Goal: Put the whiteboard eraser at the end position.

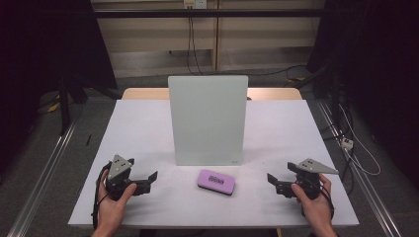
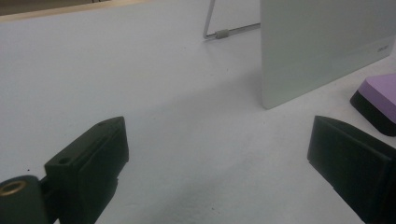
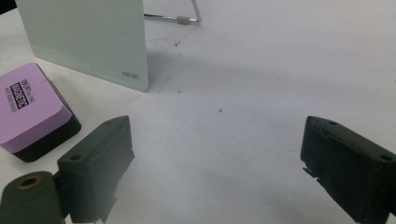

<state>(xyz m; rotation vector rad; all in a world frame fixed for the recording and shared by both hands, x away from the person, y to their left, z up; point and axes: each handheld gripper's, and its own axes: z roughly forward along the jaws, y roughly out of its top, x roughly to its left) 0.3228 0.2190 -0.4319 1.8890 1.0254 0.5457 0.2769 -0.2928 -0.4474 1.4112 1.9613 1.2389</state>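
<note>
A pale green-white board [image 1: 208, 118] stands upright on a wire stand at the middle of the white table [image 1: 148, 128]. In front of it lies a purple eraser [image 1: 216, 180] with a black base and a dark label. My left gripper [image 1: 154, 176] rests at the front left, open, its jaws pointing right toward the eraser with nothing between them. At the front right my right gripper [image 1: 271, 180] is open too, jaws pointing left. The left gripper view has the board's edge [image 2: 322, 46] and the eraser [image 2: 378, 100] at right. The right gripper view has the eraser [image 3: 30, 109] at left, beside the board [image 3: 88, 37].
The board's wire stand [image 2: 224, 31] [image 3: 184, 18] rests on the table behind it. A wooden table edge [image 1: 148, 93] shows past the white top. Metal rails [image 1: 44, 168] run along the floor on both sides, with cables [image 1: 356, 153] at right.
</note>
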